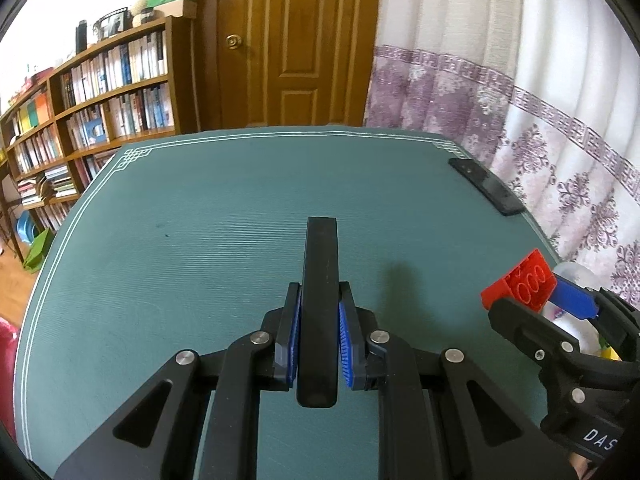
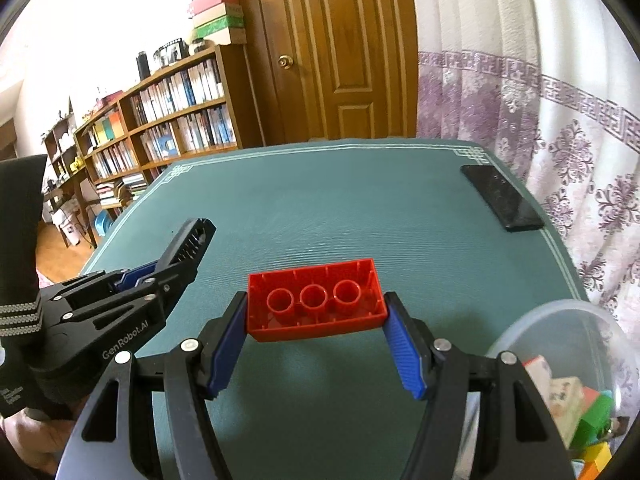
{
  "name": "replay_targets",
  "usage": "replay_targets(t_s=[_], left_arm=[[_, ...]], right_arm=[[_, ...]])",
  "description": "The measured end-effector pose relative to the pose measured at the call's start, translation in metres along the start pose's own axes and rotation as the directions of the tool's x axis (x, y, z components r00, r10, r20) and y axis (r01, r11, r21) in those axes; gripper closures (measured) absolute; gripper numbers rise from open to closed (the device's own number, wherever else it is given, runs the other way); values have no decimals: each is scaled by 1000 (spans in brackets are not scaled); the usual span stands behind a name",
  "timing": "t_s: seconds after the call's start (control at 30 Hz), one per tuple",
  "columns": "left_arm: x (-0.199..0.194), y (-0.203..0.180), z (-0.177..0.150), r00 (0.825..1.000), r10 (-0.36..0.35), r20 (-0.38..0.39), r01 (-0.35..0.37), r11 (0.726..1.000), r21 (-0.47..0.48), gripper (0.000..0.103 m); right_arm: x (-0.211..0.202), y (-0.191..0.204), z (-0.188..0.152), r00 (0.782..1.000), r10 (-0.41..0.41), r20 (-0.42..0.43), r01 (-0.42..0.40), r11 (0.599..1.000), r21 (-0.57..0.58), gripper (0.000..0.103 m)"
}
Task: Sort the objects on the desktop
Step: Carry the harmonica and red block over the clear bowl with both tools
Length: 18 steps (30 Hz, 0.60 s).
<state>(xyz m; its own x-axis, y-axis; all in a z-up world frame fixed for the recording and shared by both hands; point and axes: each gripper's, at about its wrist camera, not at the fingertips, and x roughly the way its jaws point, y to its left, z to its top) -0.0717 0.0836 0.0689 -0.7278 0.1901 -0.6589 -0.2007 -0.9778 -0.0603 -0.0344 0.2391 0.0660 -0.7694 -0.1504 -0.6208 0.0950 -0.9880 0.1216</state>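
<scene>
In the left wrist view, the left tongs (image 1: 320,328) are closed narrow on a flat black bar (image 1: 319,300), which stands on its thin edge between the two blue pads (image 1: 345,344) and points forward, away from the camera. The bar is held above the green worktop (image 1: 200,220); its far end is free, and I cannot tell if any part touches the surface.

In the right wrist view, the right tongs (image 2: 316,320) hold a red building brick (image 2: 318,306) by its two short ends, so the tongs stand rather wide. The brick is turned so that its hollow underside with three round tubes faces the camera. It is lifted above the worktop (image 2: 360,208), near the front middle of it. Just to the right of these tongs, at the near right corner, there is a clear plastic bowl (image 2: 560,308) with several coloured blocks (image 2: 596,412) inside.

The left tongs (image 2: 188,256) show at the left of this view, beside the brick but apart from it.

Farther away, a black phone (image 2: 500,198) lies flat near the far right edge of the worktop. Behind the worktop stand a bookshelf (image 2: 180,116), a wooden door (image 2: 340,48) and a curtain (image 2: 540,100).
</scene>
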Motion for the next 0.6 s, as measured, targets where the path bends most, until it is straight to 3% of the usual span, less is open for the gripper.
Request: replay_targets(t_s=[0.2,0.6], left_arm=[[-11,-24,0,1000,-27,15,27,999,36,85],[-24,-86,-5,994,-113,4,111,987,120,85]], right_arm=[[-25,-17,-8,999,-34,31,34,999,14,33],[-74,-95,-27,984,-165,61,156,979,131,33]])
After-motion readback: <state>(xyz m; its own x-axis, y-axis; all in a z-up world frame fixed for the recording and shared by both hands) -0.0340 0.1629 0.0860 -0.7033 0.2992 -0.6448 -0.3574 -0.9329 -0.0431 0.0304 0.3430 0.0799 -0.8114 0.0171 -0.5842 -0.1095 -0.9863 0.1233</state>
